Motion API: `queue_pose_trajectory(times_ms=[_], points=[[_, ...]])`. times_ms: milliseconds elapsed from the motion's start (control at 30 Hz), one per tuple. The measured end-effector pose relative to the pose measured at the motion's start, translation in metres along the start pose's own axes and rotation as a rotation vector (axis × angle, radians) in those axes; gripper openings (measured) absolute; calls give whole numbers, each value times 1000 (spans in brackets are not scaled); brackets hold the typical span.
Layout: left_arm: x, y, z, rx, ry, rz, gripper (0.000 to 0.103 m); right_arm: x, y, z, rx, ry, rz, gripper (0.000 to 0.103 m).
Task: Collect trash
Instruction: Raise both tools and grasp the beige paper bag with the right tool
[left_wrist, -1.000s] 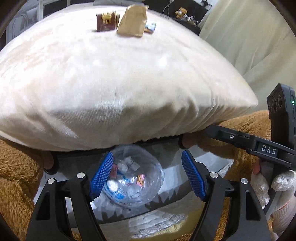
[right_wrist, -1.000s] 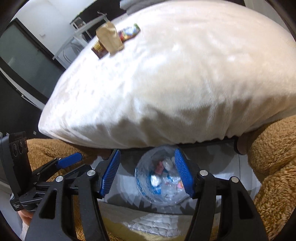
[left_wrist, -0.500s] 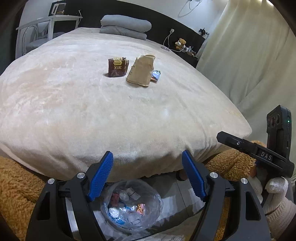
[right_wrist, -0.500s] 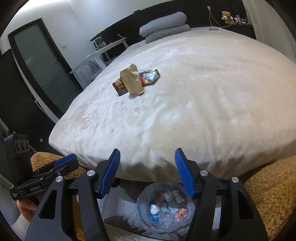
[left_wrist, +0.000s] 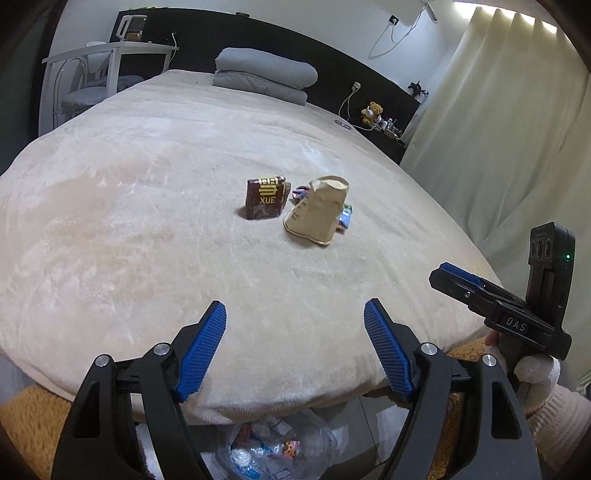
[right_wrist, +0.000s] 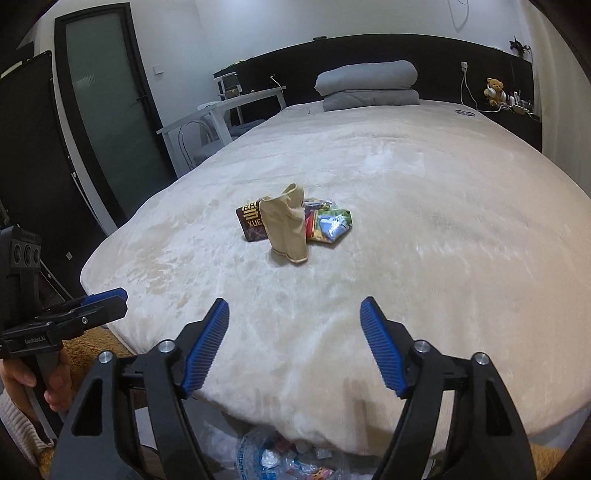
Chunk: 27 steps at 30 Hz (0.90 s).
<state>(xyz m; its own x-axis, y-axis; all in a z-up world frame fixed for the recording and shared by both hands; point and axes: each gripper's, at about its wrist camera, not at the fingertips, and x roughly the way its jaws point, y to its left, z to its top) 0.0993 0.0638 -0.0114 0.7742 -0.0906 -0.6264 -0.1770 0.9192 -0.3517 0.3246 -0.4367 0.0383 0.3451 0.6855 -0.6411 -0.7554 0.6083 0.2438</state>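
Trash lies in the middle of the cream bed: a brown "XUE" box (left_wrist: 266, 197), a crumpled tan paper bag (left_wrist: 318, 211) and colourful wrappers (right_wrist: 328, 224) behind it. The box (right_wrist: 251, 223) and bag (right_wrist: 286, 229) also show in the right wrist view. My left gripper (left_wrist: 294, 347) is open and empty over the bed's near edge. My right gripper (right_wrist: 293, 347) is open and empty beside it. A clear trash bag (left_wrist: 273, 450) with wrappers sits on the floor below both grippers; it also shows in the right wrist view (right_wrist: 291, 459).
A folded grey blanket (left_wrist: 264, 75) lies at the head of the bed. A white table and chair (left_wrist: 92, 74) stand at the far left. Curtains (left_wrist: 498, 129) hang at the right. Brown fluffy rug (left_wrist: 26, 424) lies on the floor. A dark door (right_wrist: 107, 103) is left.
Both grippers have risen from the trash bag at floor level to above the bed's near edge and tilted up; the bag has dropped to the bottom of both views.
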Motion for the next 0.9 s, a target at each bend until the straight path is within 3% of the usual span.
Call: queue_pose_trajectory(times_ms=[400,900], points=[[15,30,52,-5,-38,16,76,82,8,39,-43,56,15,78],[44,52,82,-9,-9,39,76,154,11,71,-67,73,-7,78]])
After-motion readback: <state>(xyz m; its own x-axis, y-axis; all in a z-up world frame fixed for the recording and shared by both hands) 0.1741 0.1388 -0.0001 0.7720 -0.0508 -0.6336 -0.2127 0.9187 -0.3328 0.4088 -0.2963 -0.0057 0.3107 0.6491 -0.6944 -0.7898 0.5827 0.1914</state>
